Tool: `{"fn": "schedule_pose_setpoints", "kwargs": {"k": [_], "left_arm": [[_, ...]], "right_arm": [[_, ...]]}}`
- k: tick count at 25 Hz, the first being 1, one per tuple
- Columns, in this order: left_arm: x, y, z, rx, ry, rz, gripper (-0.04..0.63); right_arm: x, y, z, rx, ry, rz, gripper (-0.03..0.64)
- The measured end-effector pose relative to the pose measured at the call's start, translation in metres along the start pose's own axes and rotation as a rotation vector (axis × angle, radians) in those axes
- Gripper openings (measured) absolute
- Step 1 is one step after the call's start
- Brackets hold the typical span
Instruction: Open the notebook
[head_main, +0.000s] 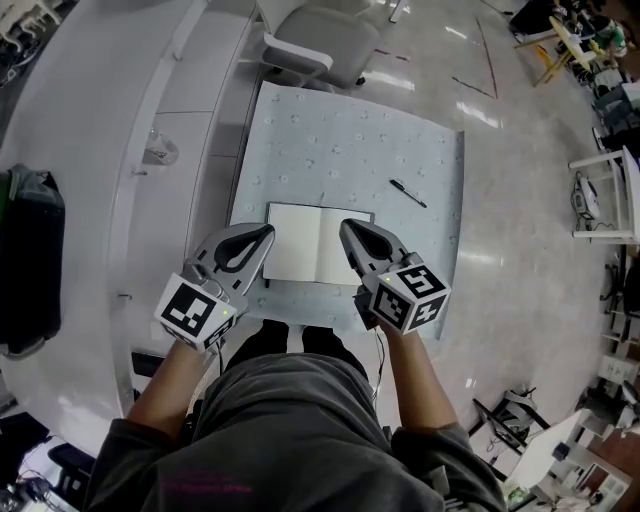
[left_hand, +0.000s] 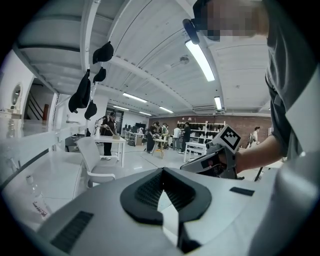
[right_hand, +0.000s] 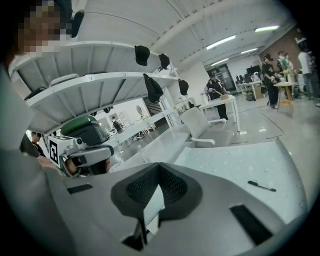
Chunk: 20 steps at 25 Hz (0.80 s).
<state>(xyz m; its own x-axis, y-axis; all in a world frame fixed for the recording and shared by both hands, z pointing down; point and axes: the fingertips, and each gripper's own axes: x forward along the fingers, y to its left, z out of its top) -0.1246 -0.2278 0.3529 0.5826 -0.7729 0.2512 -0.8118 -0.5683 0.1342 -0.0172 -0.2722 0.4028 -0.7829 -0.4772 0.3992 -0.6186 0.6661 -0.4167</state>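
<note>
The notebook (head_main: 318, 243) lies open on the pale dotted table (head_main: 350, 140), its white pages facing up, near the table's front edge. My left gripper (head_main: 268, 232) hovers at the notebook's left edge and is shut, with nothing between its tips. My right gripper (head_main: 345, 228) hovers over the right page, also shut and holding nothing. In the left gripper view the tips (left_hand: 162, 170) meet, and a strip of white page shows through the gap below them. The right gripper view shows the same closed tips (right_hand: 159, 165) above the white page (right_hand: 154, 206).
A black pen (head_main: 408, 194) lies on the table to the right of the notebook and shows again in the right gripper view (right_hand: 261, 186). A white chair (head_main: 315, 45) stands behind the table. A long white counter with a clear bottle (head_main: 160, 150) runs along the left.
</note>
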Motion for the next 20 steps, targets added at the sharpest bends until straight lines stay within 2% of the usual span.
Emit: {"fn": "schedule_pose_setpoints", "kwargs": {"k": [20], "left_arm": [[0.008,-0.022,0.024,0.061,-0.022,-0.080,0.000]], "right_arm": [[-0.044,0.009,0.012,-0.007,-0.063,-0.054,0.003]]}}
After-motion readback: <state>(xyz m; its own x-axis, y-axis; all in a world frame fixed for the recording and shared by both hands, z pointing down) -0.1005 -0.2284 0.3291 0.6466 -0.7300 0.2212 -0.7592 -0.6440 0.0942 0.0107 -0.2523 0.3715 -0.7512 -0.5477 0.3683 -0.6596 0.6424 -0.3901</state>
